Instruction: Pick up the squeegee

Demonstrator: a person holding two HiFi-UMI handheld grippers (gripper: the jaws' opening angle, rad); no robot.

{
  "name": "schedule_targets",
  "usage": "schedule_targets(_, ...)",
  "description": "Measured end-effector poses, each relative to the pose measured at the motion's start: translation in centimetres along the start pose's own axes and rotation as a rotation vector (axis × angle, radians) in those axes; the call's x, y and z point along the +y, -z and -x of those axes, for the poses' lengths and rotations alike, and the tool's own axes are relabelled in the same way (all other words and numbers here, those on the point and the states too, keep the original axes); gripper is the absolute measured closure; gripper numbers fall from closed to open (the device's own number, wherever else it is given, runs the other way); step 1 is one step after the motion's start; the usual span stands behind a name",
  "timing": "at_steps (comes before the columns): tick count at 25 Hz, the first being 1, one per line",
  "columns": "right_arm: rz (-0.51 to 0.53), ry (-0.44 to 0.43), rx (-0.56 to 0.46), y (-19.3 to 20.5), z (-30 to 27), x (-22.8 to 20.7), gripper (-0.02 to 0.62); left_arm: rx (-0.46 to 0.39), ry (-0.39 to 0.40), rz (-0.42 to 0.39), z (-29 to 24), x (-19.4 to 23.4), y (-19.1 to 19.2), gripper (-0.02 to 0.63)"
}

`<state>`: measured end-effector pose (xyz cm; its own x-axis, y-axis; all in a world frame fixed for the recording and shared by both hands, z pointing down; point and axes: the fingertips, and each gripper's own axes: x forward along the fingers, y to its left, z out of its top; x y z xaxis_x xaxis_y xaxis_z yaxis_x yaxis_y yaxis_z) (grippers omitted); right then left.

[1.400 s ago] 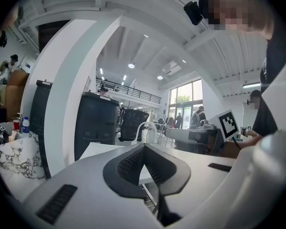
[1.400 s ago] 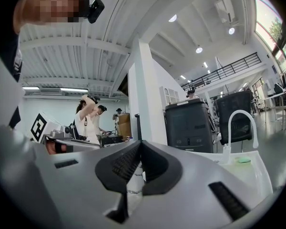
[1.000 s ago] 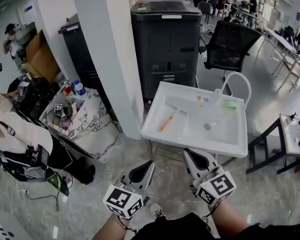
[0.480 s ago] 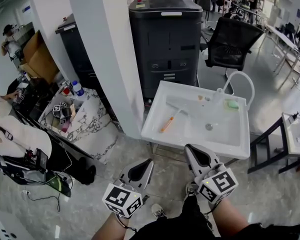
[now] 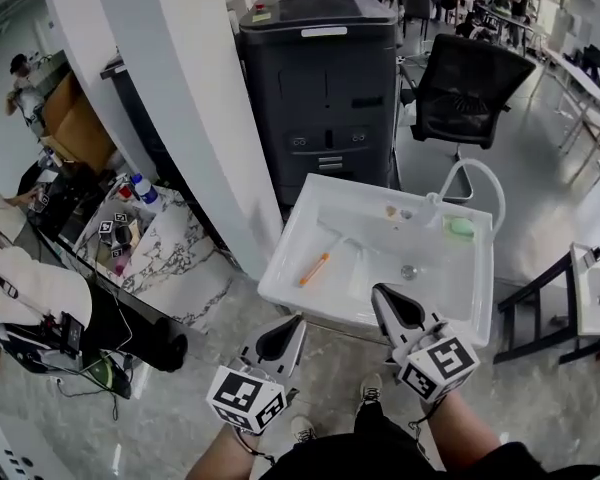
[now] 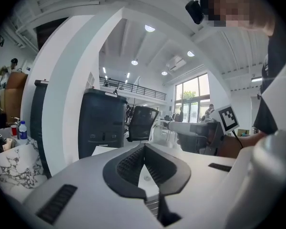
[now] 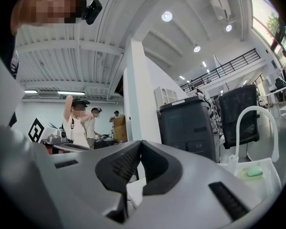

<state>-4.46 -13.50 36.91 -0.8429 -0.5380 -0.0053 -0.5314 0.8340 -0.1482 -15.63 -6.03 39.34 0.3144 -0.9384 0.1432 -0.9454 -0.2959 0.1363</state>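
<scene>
The squeegee point(image 5: 314, 268), with an orange handle and a pale blade, lies in the left part of the white sink point(image 5: 310, 303) in the head view. My left gripper point(image 5: 297, 322) is shut and empty, just short of the sink's front rim and nearer to me than the squeegee. My right gripper point(image 5: 381, 291) is also shut and empty, its tip over the front rim, right of the squeegee. Seen from each gripper, the left gripper point(image 6: 144, 146) and the right gripper point(image 7: 141, 143) have their jaws closed tip to tip with nothing between them.
A green sponge point(image 5: 461, 227) and a white looped hose point(image 5: 477, 173) are at the sink's back right. A black cabinet point(image 5: 320, 78) and an office chair point(image 5: 465, 88) stand behind, a white pillar point(image 5: 180, 98) and a marble table point(image 5: 170, 253) to the left, beside a person point(image 5: 30, 288).
Both grippers have come forward toward the sink, still shut. The sink now sits closer, and the right gripper's tip has reached its front rim.
</scene>
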Motion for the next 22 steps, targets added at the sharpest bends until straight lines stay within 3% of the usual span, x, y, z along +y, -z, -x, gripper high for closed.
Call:
schedule_targets(11, -0.019, -0.045, 0.011, 0.2, -1.4, -12.2, 0.578, 0.032, -0.078, -0.02, -11.6, -0.7, 0.3, 0.589)
schedule_targets(22, -0.045, -0.045, 0.038, 1.2, -3.4, -17.1, 0.578, 0.109, -0.104, -0.028, -17.5, 1.4, 1.9, 0.586)
